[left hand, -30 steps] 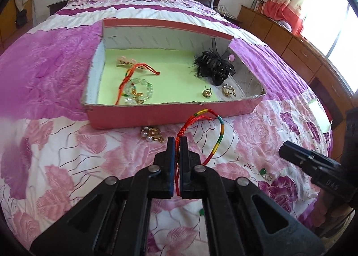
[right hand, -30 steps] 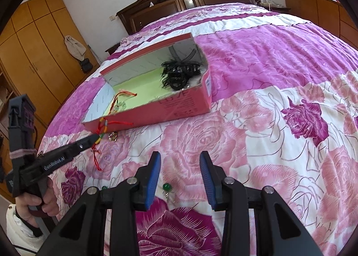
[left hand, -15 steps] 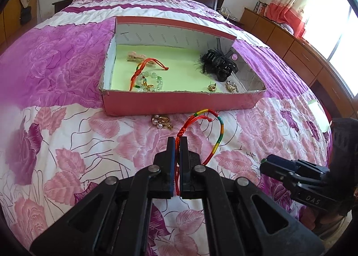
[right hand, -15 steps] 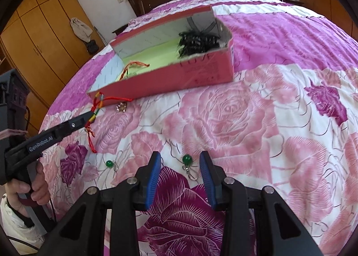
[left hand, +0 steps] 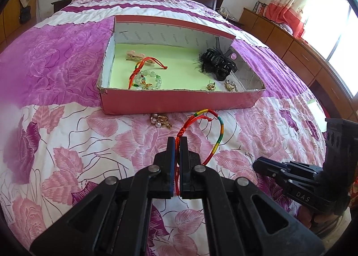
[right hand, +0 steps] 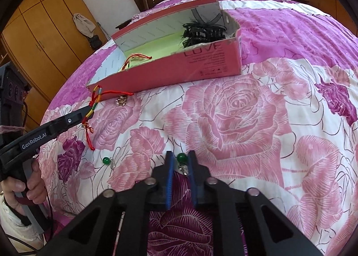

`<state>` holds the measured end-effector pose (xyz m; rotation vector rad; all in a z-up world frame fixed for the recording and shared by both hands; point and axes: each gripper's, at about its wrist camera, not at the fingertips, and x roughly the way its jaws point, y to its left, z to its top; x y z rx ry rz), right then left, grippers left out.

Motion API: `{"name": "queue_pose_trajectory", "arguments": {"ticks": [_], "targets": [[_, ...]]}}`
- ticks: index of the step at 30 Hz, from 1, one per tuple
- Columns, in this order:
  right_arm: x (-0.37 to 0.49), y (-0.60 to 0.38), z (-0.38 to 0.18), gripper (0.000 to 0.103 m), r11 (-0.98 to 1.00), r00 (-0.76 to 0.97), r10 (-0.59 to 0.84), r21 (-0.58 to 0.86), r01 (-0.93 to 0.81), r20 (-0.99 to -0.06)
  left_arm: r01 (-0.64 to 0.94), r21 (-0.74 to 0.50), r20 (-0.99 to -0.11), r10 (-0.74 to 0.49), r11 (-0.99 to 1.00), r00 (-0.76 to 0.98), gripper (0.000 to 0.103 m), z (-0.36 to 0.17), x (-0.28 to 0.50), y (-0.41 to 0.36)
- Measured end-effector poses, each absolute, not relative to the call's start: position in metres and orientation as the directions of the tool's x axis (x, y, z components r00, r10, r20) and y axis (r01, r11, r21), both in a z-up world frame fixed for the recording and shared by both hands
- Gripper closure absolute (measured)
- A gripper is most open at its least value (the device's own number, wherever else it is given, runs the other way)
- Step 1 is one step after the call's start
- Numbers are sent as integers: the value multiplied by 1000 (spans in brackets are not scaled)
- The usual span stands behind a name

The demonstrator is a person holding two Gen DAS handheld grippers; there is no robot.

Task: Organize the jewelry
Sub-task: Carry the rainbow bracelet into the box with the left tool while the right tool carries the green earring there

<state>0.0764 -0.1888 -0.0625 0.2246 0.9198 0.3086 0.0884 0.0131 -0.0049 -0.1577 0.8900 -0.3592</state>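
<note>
Taking the pink box (left hand: 179,103) on the bed (left hand: 56,144) as the landmark, its green floor holds, from left to right, a pink hair clip (left hand: 134,55), a red cord bracelet (left hand: 145,65) lying over a pale green bead bracelet (left hand: 148,80), a black hair claw (left hand: 217,63) in the right far corner, and two small gold earrings (left hand: 211,87) by the near wall. Just in front of the box's near wall a pearl and gold earring (left hand: 160,120) lies on the bedspread. To its right, also in front of the box, the left gripper (left hand: 178,141) is clenched on the knotted cord of a red, yellow and green woven bracelet (left hand: 218,135), whose loop hangs toward the box. Further right and nearer than the box, the right gripper (right hand: 180,158) has just been closing and now pinches a green bead earring (right hand: 181,158) between its blue pads. A second green bead earring (right hand: 106,161) lies on the bedspread just left of that gripper.
</note>
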Motion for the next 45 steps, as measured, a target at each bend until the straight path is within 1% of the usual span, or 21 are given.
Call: {"name": "queue_pose_trajectory", "arguments": {"ticks": [5, 13, 19, 23, 34, 45], "targets": [[77, -190, -60, 91, 930, 577, 363, 326, -171, -732, 239, -282, -724, -370, 929, 582, 103, -2, 88, 14], [65, -188, -31, 91, 921, 669, 383, 319, -224, -637, 234, -275, -683, -361, 933, 635, 103, 14, 83, 15], [58, -191, -9, 91, 920, 754, 375, 315, -233, -540, 228, -249, -625, -336, 941, 705, 103, 28, 79, 16], [60, -192, 4, 91, 922, 792, 364, 308, -233, -490, 230, -233, -584, -325, 945, 743, 103, 36, 79, 16], [82, -186, 27, 91, 926, 855, 343, 292, -239, -388, 224, -190, -468, -288, 956, 835, 103, 48, 89, 12], [118, -174, 40, 91, 948, 899, 289, 228, -222, -328, 193, -151, -392, -238, 969, 889, 103, 49, 116, 10]]}}
